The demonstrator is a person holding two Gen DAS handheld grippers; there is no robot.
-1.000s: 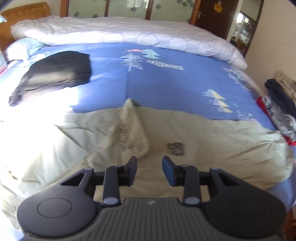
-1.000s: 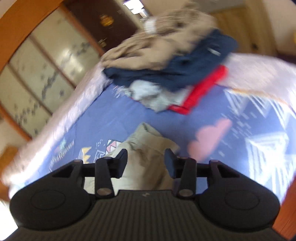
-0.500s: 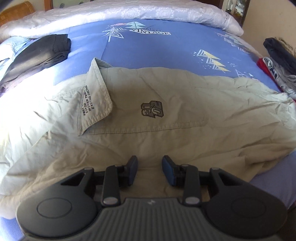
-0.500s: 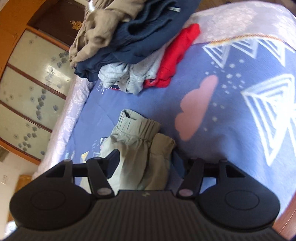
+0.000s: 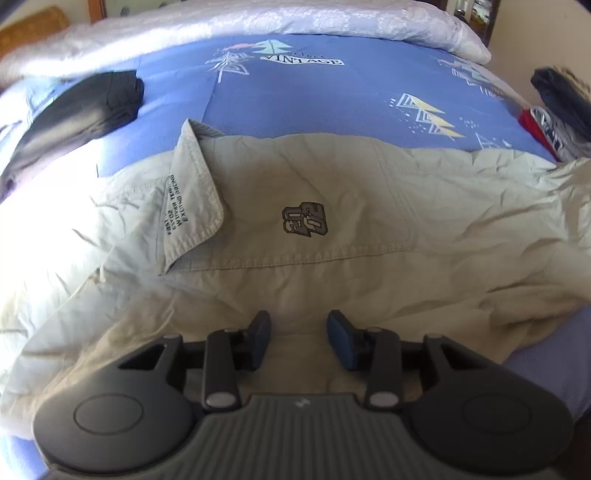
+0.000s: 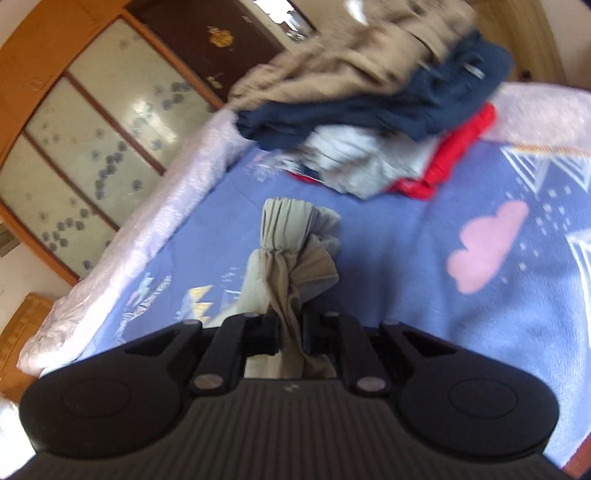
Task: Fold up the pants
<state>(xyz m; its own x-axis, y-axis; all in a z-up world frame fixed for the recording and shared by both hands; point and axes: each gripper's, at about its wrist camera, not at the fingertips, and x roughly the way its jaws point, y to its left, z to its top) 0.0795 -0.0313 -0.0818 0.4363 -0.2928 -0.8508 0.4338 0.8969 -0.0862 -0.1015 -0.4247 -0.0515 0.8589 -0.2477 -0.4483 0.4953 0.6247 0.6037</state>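
Khaki pants (image 5: 332, 229) spread flat across blue bedsheet (image 5: 314, 96), wrinkled, pocket flap turned up on left side of logo patch (image 5: 305, 224). Logo patch taken as landmark.

Left gripper (image 5: 297, 332) low over near edge of fabric, below logo patch, fingers spread, nothing between pads. Cannot tell whether pads touch cloth. Likely parked there to take hold of near edge, or to pin it down for the fold.

Right gripper (image 6: 289, 332) pressed together on bunched khaki fabric, far to right of logo patch, out of left view. Elastic waistband or cuff end (image 6: 295, 236) sticking up past fingertips, gathered into a tuft. Which end, cannot tell for sure. Held pinched, probably so that end can be pulled taut or carried over for the first fold.

Folded dark garment (image 5: 81, 110) up-left of logo patch, well apart from pants; probably already finished. Heap of unfolded clothes (image 6: 369, 110), tan, navy, grey, red, beyond pinched end, far right of logo patch, apart from pants. Presumably waiting pile.

White quilt (image 5: 258, 22) rolled along far side of bed, above logo patch.

Stage, by judgement: early, no fold made yet. Risk: only one end gripped, fabric wrinkled, fold likely uneven unless smoothed first.
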